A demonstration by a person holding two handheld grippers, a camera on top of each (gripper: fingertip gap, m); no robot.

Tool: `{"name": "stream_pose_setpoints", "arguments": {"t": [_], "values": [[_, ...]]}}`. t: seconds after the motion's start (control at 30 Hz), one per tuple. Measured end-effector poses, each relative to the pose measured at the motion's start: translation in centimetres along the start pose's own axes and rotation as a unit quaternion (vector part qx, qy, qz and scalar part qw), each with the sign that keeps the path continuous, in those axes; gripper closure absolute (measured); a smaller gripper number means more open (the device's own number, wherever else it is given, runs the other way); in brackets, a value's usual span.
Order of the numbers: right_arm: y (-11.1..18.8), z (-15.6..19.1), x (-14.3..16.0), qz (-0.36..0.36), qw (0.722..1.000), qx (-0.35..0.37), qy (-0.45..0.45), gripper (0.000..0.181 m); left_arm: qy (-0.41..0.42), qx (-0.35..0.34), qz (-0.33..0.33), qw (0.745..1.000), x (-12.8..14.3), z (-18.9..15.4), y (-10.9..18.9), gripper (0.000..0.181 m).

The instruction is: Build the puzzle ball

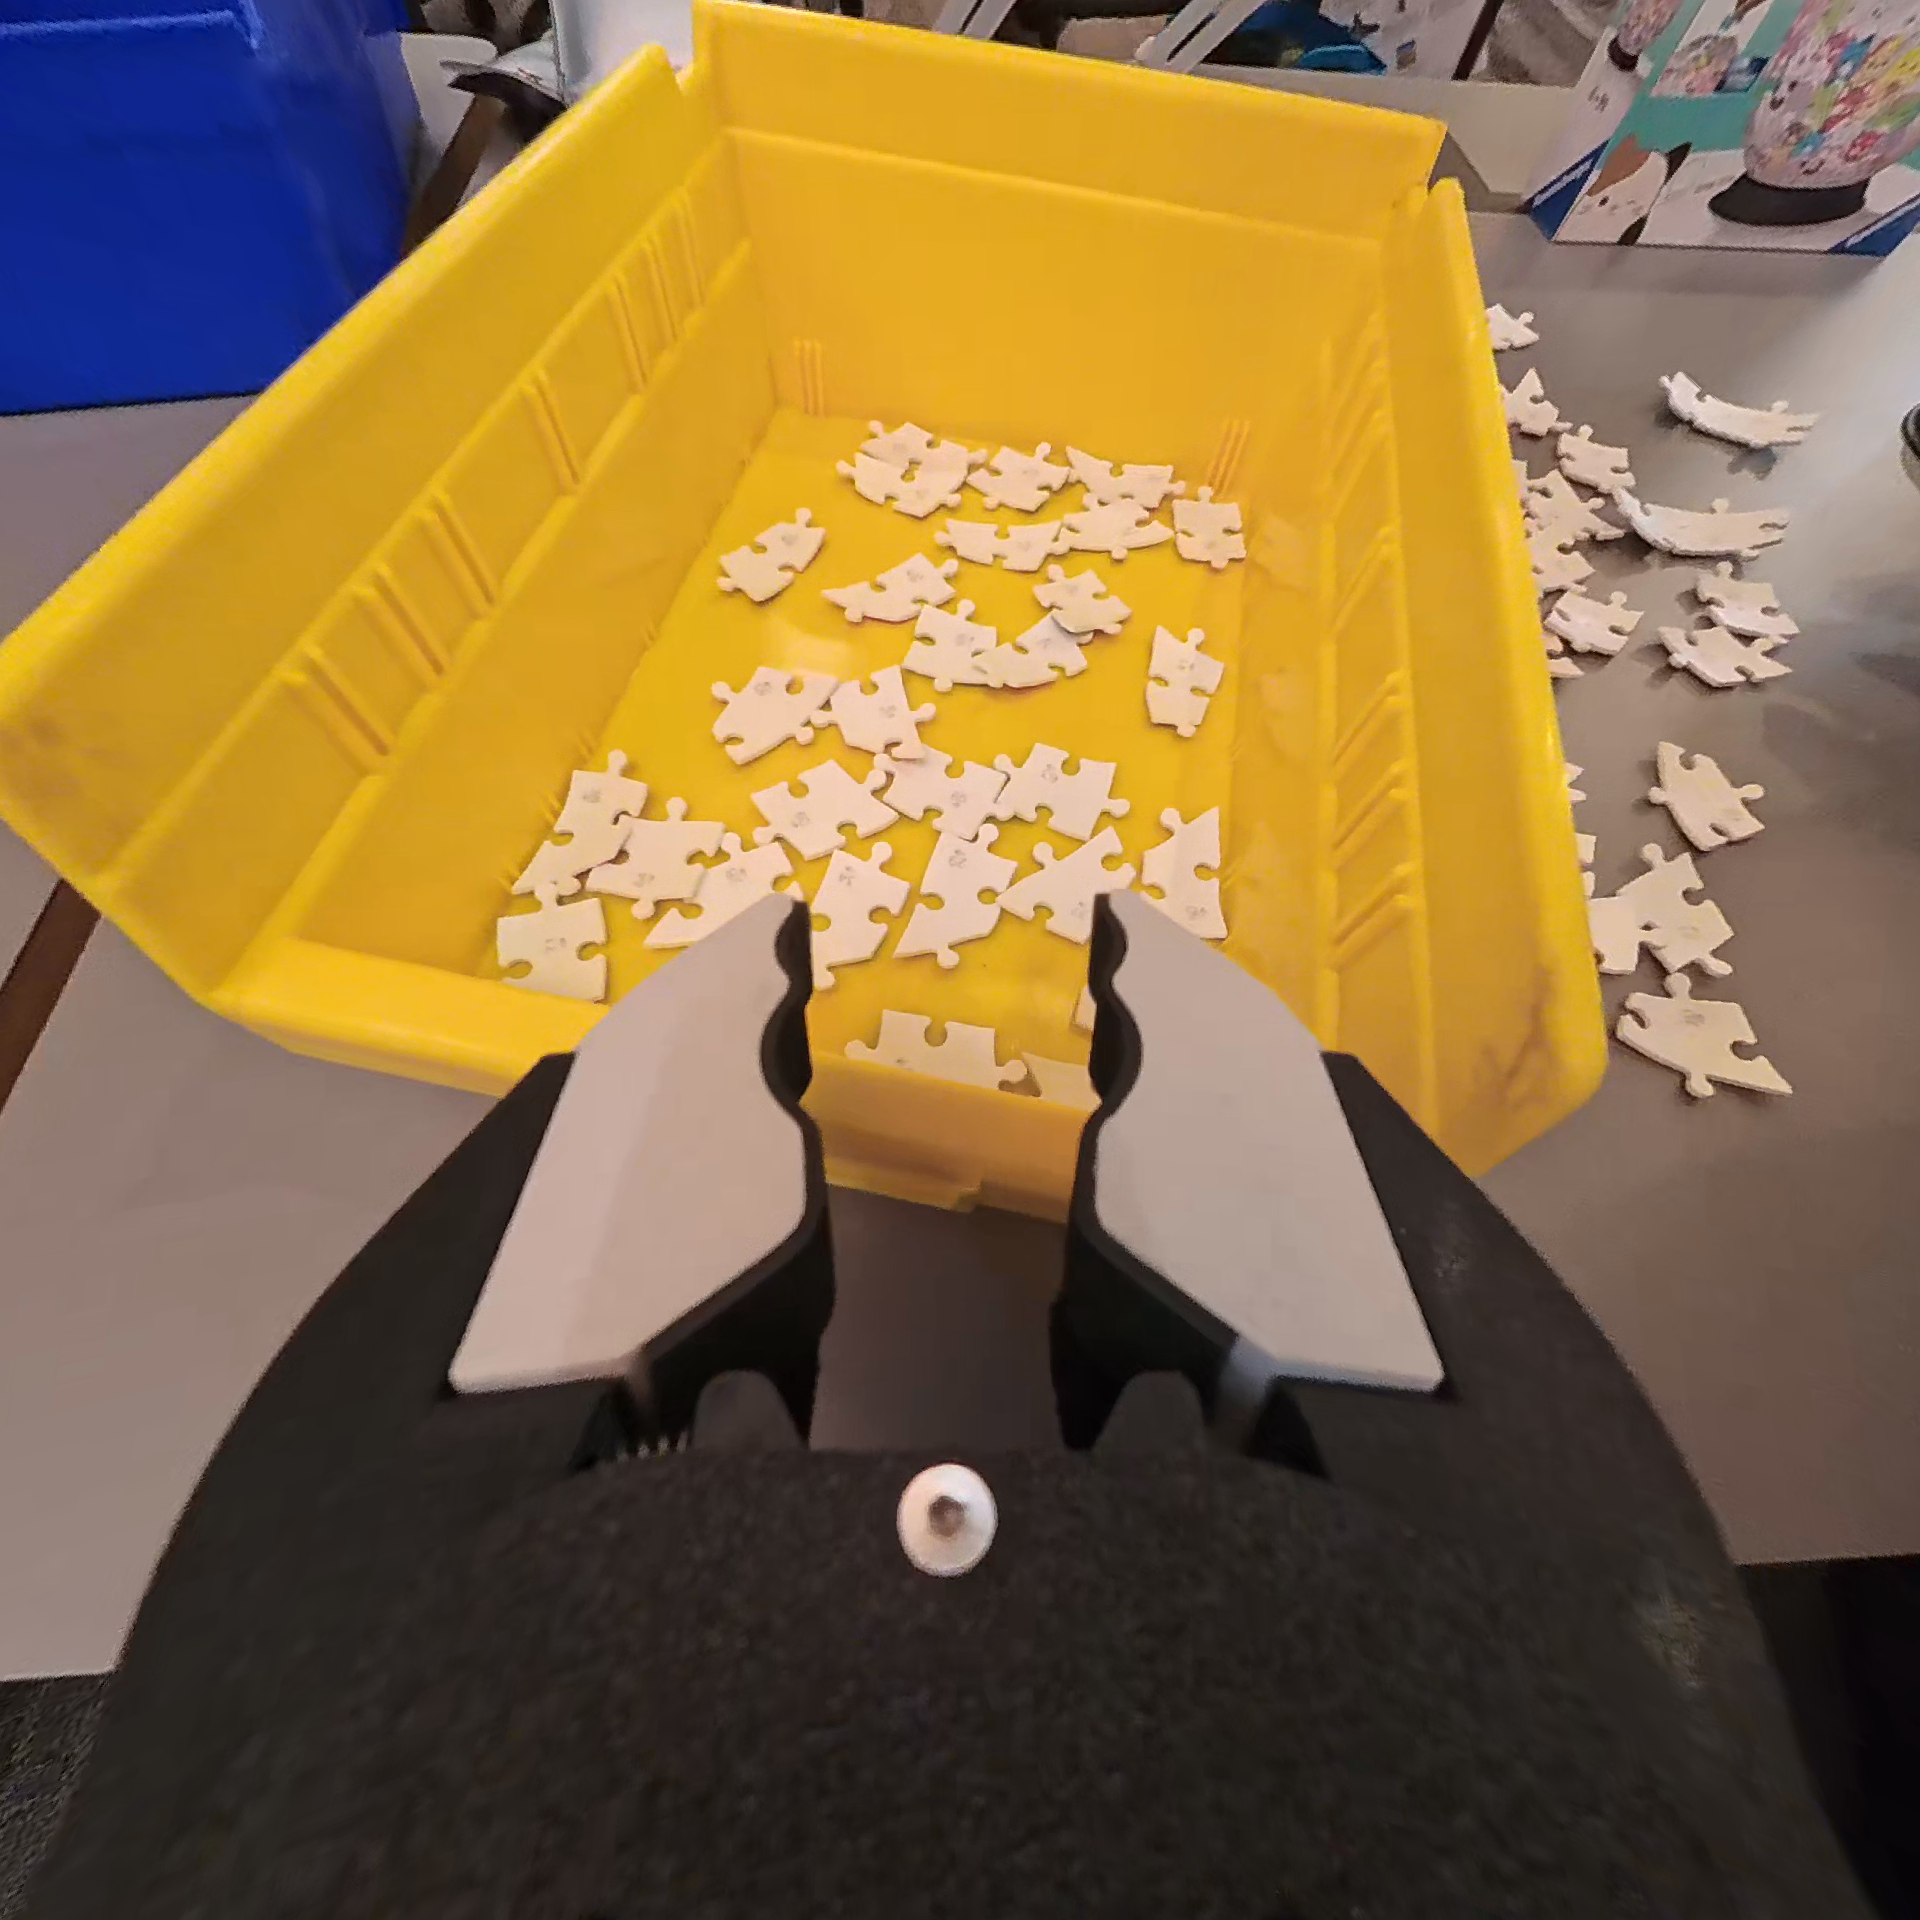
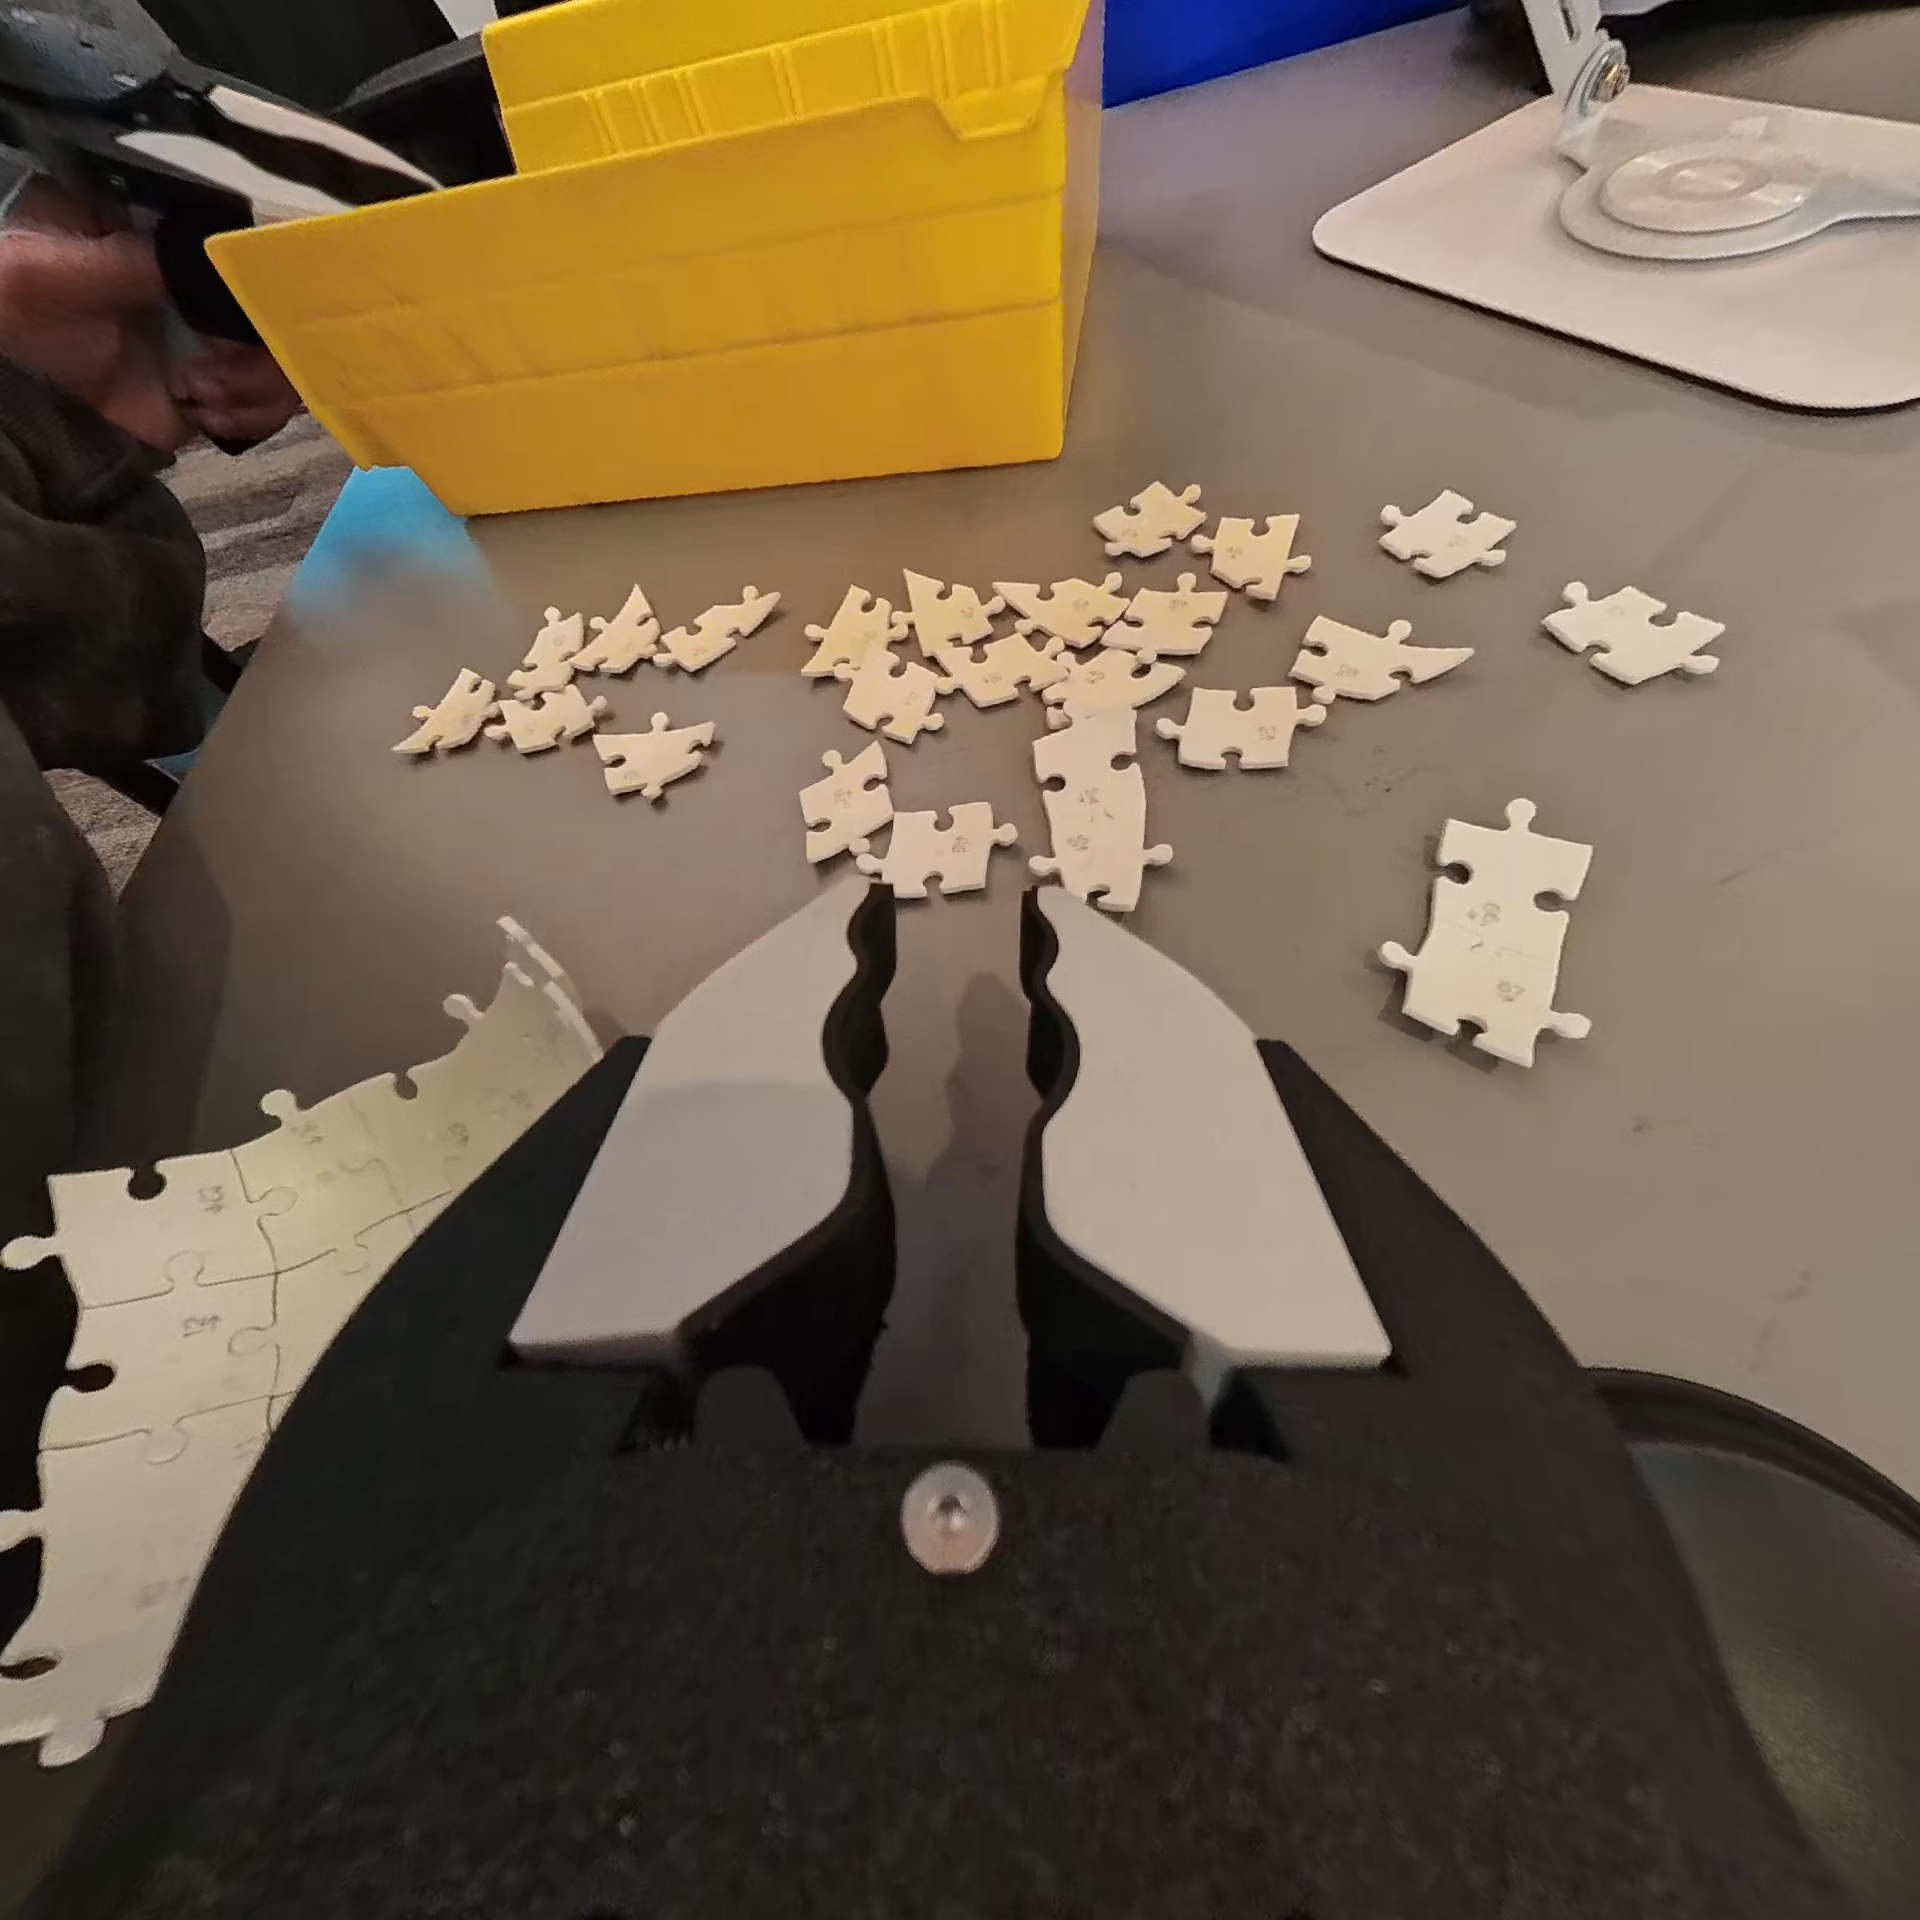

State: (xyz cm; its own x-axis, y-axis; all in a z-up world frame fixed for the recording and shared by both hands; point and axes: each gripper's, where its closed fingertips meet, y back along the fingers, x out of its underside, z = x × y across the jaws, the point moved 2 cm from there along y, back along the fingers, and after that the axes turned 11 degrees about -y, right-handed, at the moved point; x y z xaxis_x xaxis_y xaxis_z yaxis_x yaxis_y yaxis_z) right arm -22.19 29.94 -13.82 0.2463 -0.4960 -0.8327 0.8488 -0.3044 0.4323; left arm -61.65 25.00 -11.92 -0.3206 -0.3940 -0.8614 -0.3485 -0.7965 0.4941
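While both tools are hanging empty with jaws parted, the left gripper (image 1: 945,925) is facing the yellow bin (image 1: 436,582) of loose pieces (image 1: 940,790) at frame centre. The right gripper (image 2: 956,904) is hovering below scattered table pieces (image 2: 1039,644), the assembled curved section (image 2: 208,1299) lying lower left. Step in hand, seemingly: piece selection; the next move is calling for a precise edge pinch.

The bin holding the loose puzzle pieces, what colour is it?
Bright yellow bin; the left wrist view shows it best, looking straight into it.
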Motion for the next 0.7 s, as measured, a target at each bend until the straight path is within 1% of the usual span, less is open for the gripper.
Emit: {"name": "stream_pose_setpoints", "arguments": {"t": [0.7], "values": [[-0.02,-0.07,0.02,0.003,1.000,-0.007,-0.011,0.160,-0.002,0.007,0.012,1.000,0.60,-0.13,-0.29,0.131]]}}
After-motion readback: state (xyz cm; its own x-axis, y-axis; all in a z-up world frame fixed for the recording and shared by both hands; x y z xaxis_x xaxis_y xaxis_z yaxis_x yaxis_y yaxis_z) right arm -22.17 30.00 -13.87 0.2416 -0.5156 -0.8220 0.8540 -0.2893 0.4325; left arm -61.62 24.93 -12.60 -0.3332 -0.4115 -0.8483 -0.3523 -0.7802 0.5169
